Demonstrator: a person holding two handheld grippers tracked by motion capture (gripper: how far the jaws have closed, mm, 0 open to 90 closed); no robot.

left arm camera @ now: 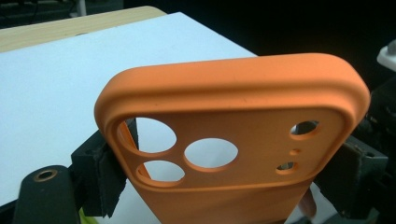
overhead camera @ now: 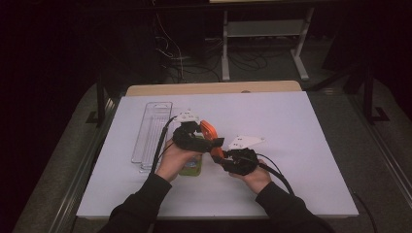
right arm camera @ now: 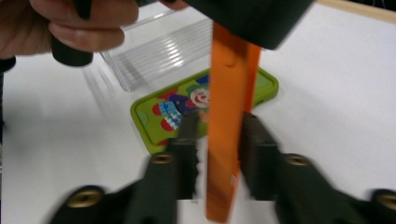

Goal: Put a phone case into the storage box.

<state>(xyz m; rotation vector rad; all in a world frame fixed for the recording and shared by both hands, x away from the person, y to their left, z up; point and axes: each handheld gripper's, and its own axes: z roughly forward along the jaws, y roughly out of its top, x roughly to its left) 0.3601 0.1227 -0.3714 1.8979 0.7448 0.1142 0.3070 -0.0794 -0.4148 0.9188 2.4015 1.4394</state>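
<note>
At the far left of the white table [overhead camera: 301,145] lies a long clear plastic tray [overhead camera: 151,136], its ribbed floor showing through; nothing can be made out inside it. In the right gripper view the same tray [right arm camera: 159,51] lies behind the other things, with the person's left hand [right arm camera: 65,23] above it.

Just right of the tray, the left hand [overhead camera: 176,162] holds the left gripper [overhead camera: 194,141] above a green phone case [overhead camera: 190,167] that lies flat on the table. In the right gripper view that green case [right arm camera: 187,109] shows a printed clown picture and nothing rests on it.

The left gripper [left arm camera: 224,172] grips an orange phone case [left arm camera: 233,140] across its width: the black pads press on both long edges. The case stands upright in that view, camera cut-outs toward the top, and the table shows through its holes. It is held in the air between the two grippers, above the table and just right of the green case.

Next to it, the right gripper [right arm camera: 217,140] has its jaws around the orange case [right arm camera: 229,121] edge-on. A narrow gap shows on each side, so the pads stand beside the case without pressing it. In the high view the right gripper [overhead camera: 218,154] meets the orange case [overhead camera: 209,130] from the lower right.
</note>
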